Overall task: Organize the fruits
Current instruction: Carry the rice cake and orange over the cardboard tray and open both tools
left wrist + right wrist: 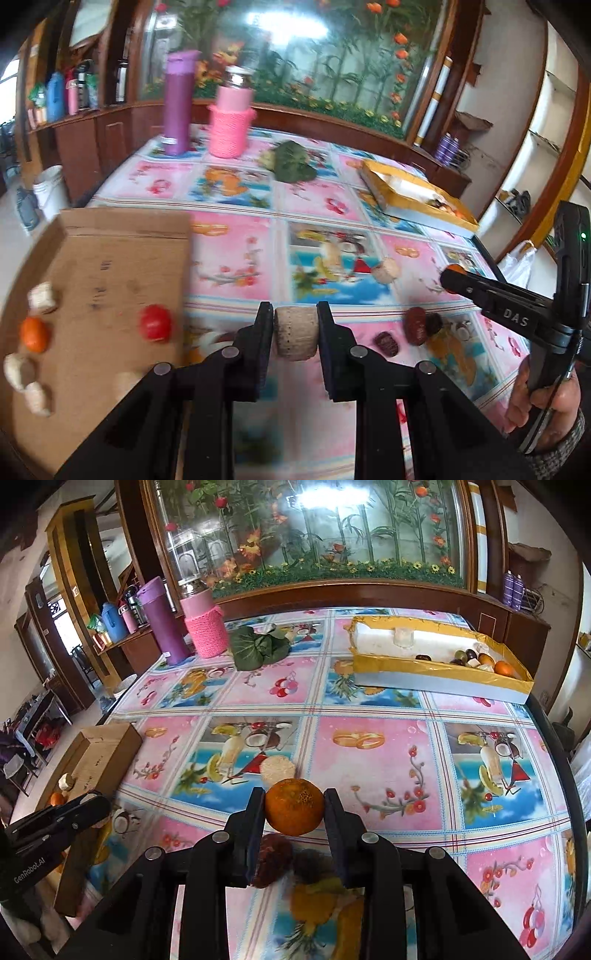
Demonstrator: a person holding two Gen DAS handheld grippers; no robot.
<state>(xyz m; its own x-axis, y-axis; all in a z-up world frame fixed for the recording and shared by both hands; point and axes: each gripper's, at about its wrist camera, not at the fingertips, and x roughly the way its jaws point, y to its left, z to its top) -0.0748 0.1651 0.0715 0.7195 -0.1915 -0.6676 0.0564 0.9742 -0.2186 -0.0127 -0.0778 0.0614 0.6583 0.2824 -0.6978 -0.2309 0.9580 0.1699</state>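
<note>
My left gripper (295,321) is shut on a pale beige chunk (295,334) and holds it over the table beside the brown cardboard tray (122,258). That tray holds a red fruit (155,322), an orange fruit (34,334) and several pale chunks (42,297). My right gripper (294,805) is shut on an orange (294,806) above the table; it also shows in the left wrist view (452,275). Dark red dates (415,325) lie on the cloth, under the right gripper (271,858). Another pale chunk (277,768) lies ahead. The yellow tray (436,672) at the far right holds several fruits.
A floral tablecloth (369,709) covers the table. A purple flask (162,620), a pink knitted-sleeve jar (205,624) and a green leafy bundle (256,646) stand at the far side. A wooden cabinet with a glass panel is behind.
</note>
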